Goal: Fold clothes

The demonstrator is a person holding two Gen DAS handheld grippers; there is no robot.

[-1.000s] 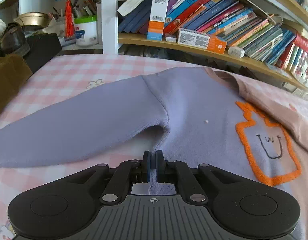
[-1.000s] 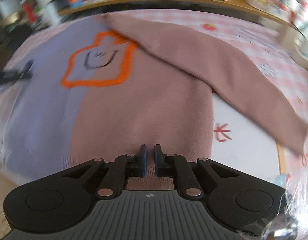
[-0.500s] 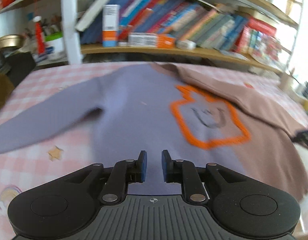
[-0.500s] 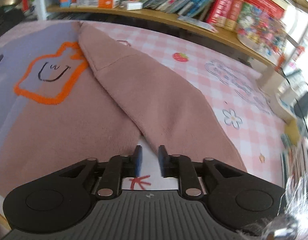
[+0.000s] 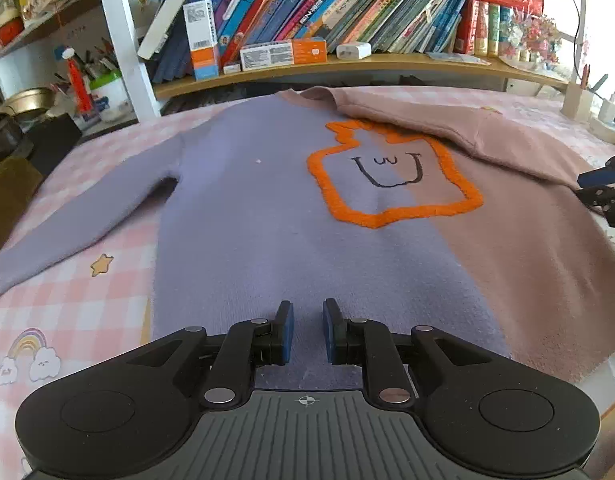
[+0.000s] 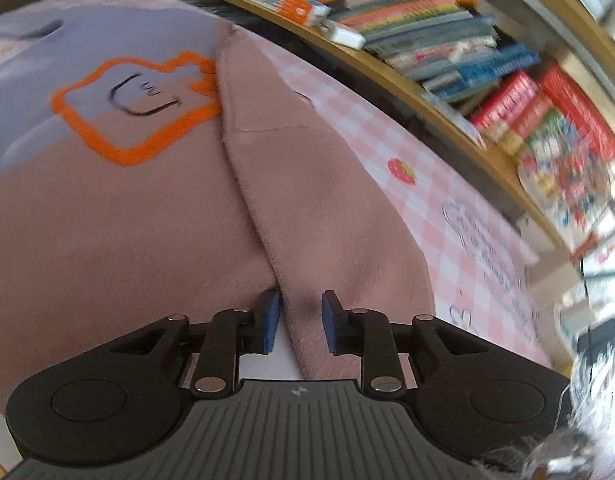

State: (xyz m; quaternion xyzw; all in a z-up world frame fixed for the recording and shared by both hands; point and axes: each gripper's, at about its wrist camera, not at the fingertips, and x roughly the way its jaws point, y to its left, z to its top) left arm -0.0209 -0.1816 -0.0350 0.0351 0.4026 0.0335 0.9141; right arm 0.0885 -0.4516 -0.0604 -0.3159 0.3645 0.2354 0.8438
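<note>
Lilac and dusty-pink, the sweater with an orange-outlined motif is spread flat on the pink-checked table below a bookshelf, while the left tool and right tool are held parted, gripping nothing.

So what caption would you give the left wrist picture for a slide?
Open left gripper poised over the hem of a purple-and-pink sweater laid flat on a checked tablecloth, below a bookshelf.
</note>
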